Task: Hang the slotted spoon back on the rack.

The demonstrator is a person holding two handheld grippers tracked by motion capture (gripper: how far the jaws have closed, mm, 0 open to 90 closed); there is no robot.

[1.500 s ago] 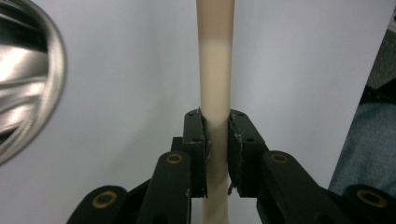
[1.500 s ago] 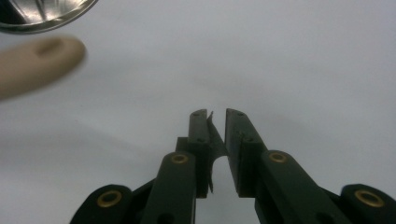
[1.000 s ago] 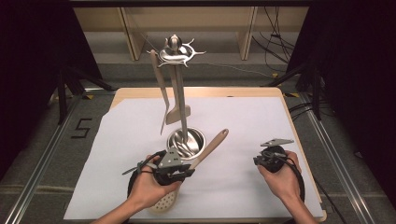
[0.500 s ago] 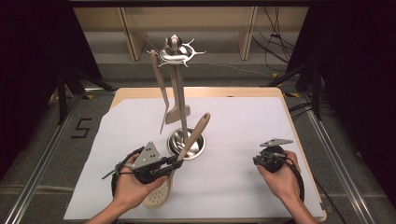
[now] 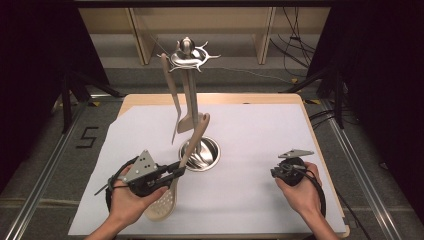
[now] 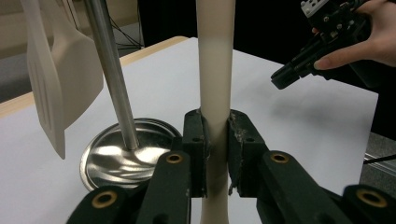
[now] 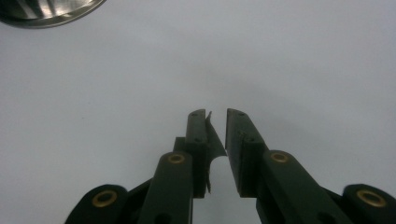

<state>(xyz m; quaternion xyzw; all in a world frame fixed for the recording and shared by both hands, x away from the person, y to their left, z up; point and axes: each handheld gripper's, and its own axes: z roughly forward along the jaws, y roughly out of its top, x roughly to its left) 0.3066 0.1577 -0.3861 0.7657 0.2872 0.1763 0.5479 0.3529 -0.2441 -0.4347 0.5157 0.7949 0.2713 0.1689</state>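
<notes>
**Hang the slotted spoon on the rack without knocking the turner**

High view: your left gripper [image 5: 172,171] has the cream slotted spoon [image 5: 162,205] clamped by its handle, perforated bowl low near your wrist, handle tip slanting up toward the utensil rack [image 5: 189,54]. The spoon hangs over the white sheet [image 5: 250,200], just in front of the rack's round steel base [image 5: 207,152]. A slotted turner [image 5: 172,107] and a second pale tool already hang from the rack's hooks. Judging by this, your step is to raise the handle tip to a free hook. Lift well before you move in, because the tip now sits beside the hanging tools and a level push would likely swing them. Your right gripper [image 5: 280,172] rests over the sheet well to the right.

Left gripper view: both pads press flat on the spoon's handle, which stands upright between the jaws. The rack's pole [image 6: 109,74] rises just left of it and the turner's blade [image 6: 51,79] hangs further left. Keep this firm squeeze; the handle is smooth and may slip as you tilt it.

Right gripper view: the jaws stand slightly apart, nothing between them, having just opened a little. Keep this hand parked, or ready to steady the base.
</notes>
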